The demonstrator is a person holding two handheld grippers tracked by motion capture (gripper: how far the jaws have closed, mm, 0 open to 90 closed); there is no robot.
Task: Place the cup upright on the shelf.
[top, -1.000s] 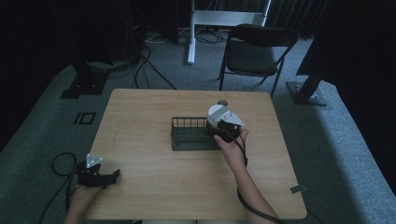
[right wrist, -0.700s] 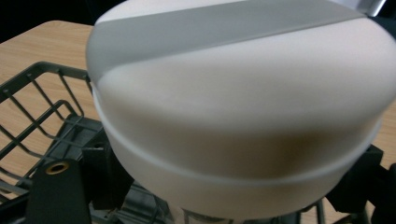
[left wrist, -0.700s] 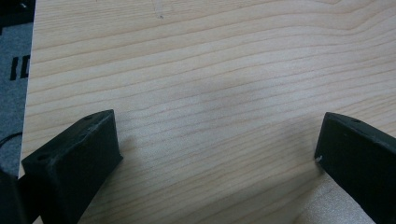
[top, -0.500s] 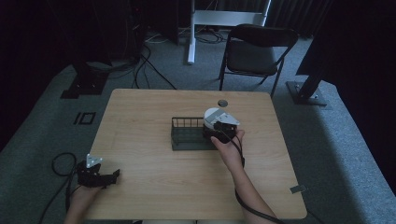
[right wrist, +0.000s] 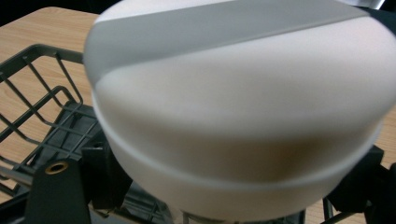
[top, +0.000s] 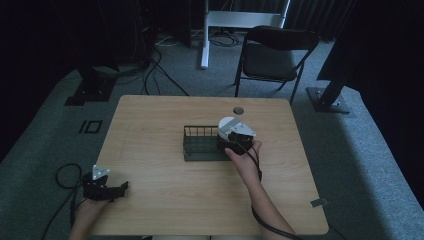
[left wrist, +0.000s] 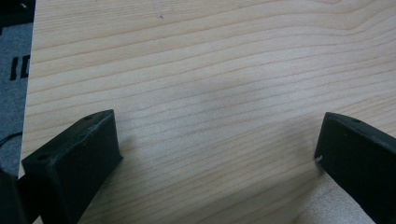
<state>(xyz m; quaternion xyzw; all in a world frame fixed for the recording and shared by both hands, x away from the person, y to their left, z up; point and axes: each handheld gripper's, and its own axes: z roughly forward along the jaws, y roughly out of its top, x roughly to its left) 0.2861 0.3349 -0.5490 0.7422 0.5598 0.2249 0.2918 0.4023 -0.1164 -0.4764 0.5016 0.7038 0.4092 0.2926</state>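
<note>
A dark room with grey carpet, a folding chair (top: 274, 52) and cables lies beyond a pale wooden table (top: 150, 120). Near the table's middle stands a dark wire basket (top: 201, 145). The right gripper (top: 231, 142) is clamped on a white round container (right wrist: 238, 107), its jaws pressed to either side, holding it over the basket's right end, just above the wire floor. The container sits directly over the basket, so any lowering would go straight down. The left gripper (top: 107, 189) rests at the table's near left corner, well apart from the basket, jaws spread wide over bare wood
</note>
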